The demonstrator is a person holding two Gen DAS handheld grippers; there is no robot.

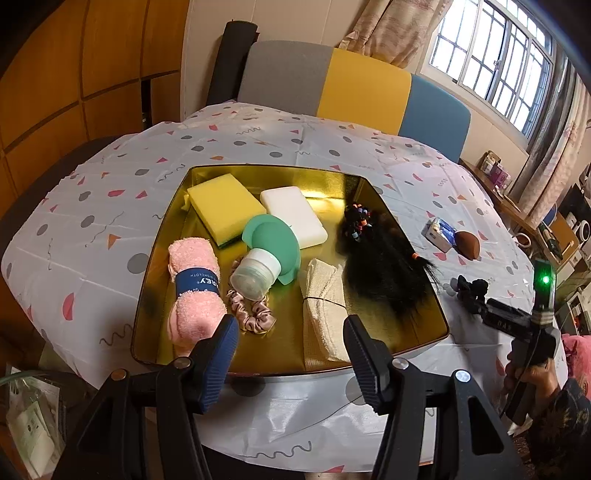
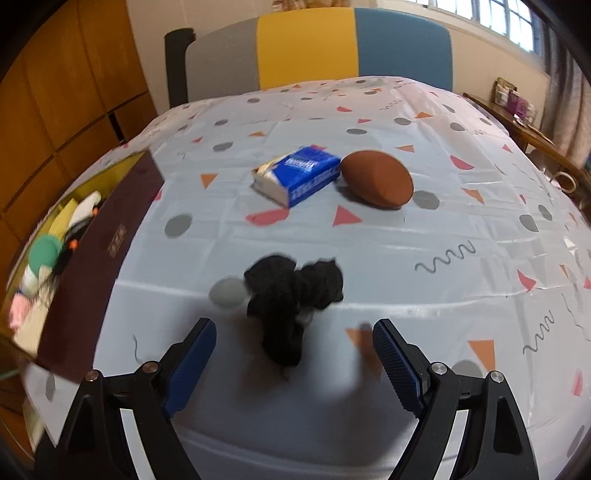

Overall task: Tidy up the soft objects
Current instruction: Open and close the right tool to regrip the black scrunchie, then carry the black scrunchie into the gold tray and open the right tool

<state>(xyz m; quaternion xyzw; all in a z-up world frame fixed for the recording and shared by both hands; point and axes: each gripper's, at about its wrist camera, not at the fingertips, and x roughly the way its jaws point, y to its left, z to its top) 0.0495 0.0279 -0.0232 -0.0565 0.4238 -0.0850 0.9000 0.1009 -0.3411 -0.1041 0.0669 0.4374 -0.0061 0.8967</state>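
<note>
A crumpled black fabric scrunchie [image 2: 291, 295] lies on the patterned white plastic tablecloth [image 2: 443, 240], just beside the gold metal tray [image 1: 406, 325]. The right gripper [image 2: 294, 360] tilts downward over it, jaws spread wide, gripping nothing. The left gripper [image 1: 291, 345] angles over the tray, open and empty.

The bench wore a pale plastic cloth [image 2: 369, 258] strewn with grey dots, pink and orange triangles and dark squiggles. Behind its far edge stood a chair back [image 1: 354, 85] in grey, yellow and blue panels, with wooden cupboard doors [image 1: 66, 74] to one side. A barred window [image 1: 491, 51] hung with pale floral curtains [image 1: 391, 22] let daylight in, and a cluttered wooden side table [image 1: 517, 206] stood beneath it.
</note>
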